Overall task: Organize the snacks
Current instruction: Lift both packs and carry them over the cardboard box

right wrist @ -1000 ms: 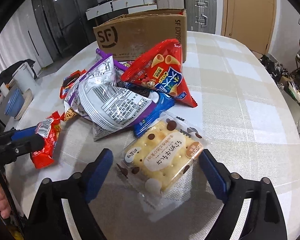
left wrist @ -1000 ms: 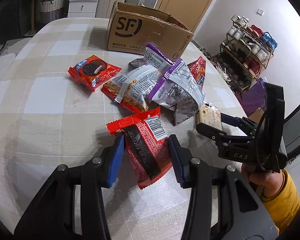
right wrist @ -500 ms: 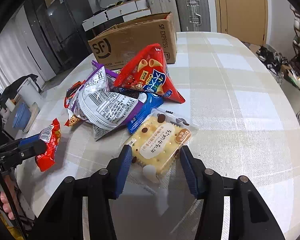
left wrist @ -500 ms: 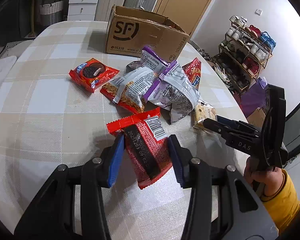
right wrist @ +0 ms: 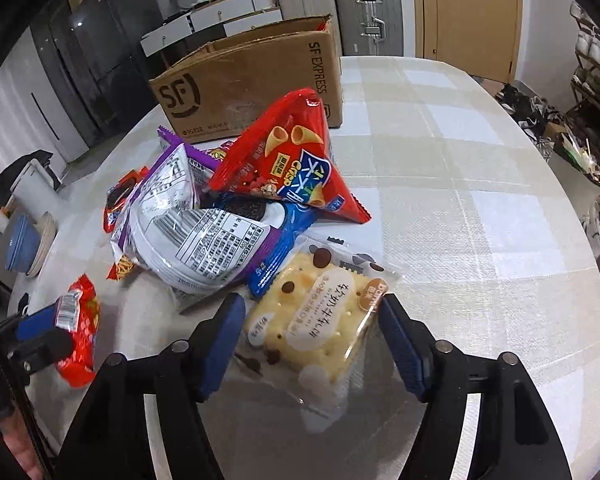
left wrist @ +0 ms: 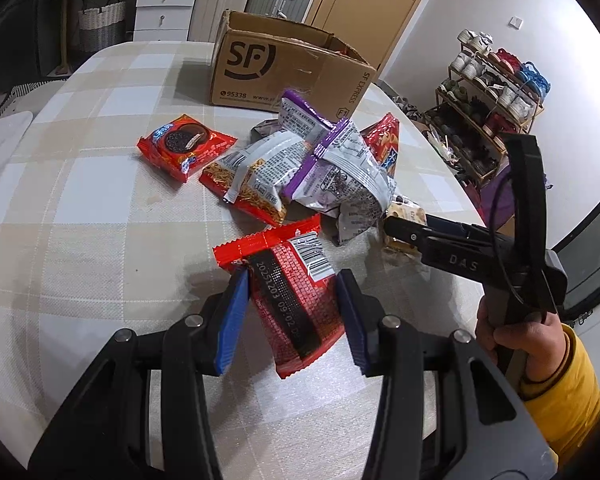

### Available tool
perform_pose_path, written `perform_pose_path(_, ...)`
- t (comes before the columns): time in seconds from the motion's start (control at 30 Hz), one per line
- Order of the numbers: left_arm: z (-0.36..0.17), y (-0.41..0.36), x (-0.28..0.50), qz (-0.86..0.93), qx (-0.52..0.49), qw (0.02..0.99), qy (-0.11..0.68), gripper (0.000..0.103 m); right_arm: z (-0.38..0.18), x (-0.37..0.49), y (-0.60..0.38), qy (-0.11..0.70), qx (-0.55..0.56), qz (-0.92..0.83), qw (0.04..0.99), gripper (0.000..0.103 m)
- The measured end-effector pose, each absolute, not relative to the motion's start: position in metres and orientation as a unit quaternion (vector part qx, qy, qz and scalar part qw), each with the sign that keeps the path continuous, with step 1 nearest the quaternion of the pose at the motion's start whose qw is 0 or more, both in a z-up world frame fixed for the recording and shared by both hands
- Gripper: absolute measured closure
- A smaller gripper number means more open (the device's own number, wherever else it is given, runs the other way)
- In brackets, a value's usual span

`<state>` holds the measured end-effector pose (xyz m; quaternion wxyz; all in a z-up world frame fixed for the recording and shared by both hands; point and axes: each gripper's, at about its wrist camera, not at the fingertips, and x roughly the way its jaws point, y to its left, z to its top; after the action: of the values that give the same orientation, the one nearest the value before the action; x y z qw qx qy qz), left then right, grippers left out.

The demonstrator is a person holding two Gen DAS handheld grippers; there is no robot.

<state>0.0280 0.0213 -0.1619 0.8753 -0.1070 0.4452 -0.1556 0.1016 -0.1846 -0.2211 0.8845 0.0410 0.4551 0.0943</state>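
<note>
Snacks lie heaped on the checked table [right wrist: 480,184] before the cardboard box [left wrist: 284,72], probably their destination. The left gripper [left wrist: 294,312] clamps the red wafer pack [left wrist: 296,304] for lifting, while the right gripper [right wrist: 312,340], jaws just reopened, straddles the cracker packet [right wrist: 320,320], its pads barely off the wrapper. A purple-edged bag [right wrist: 196,236] and a red cone-snack bag [right wrist: 288,164] crowd the path boxward.

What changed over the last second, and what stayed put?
The right gripper closed in on the cracker pack, then its jaws opened again; the pack lies between them, unpressed. The left gripper stays clamped on the red snack packet. Pile and cardboard box unchanged.
</note>
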Motion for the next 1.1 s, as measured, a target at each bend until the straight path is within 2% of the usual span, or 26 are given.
perform_pose_path(0.2,-0.164,0.024,0.027,-0.157,-0.112,0.873,0.448,0.061,-0.227,0.104,-0.16,0.456,-0.036,0.074,0.886,0.023)
perform_pose_path(0.37,-0.163,0.027,0.025,-0.155,-0.115,0.874,0.447,0.061,-0.225,0.098,-0.165,0.452,-0.031,0.083,0.887,0.029)
perform_pose_path(0.4,-0.163,0.027,0.026,-0.155,-0.115,0.874,0.447,0.061,-0.225,0.093,-0.166,0.45,-0.031,0.082,0.889,0.034)
perform_pose_path(0.47,-0.162,0.027,0.025,-0.155,-0.116,0.874,0.445,0.061,-0.224,0.086,-0.174,0.445,-0.021,0.086,0.891,0.037)
perform_pose_path(0.77,-0.152,0.022,0.017,-0.154,-0.109,0.88,0.436,0.061,-0.216,0.057,-0.21,0.423,0.037,0.104,0.9,0.037)
perform_pose_path(1.1,-0.119,0.015,0.006,-0.147,-0.075,0.901,0.402,0.061,-0.148,0.025,-0.223,0.344,0.098,0.165,0.919,0.037)
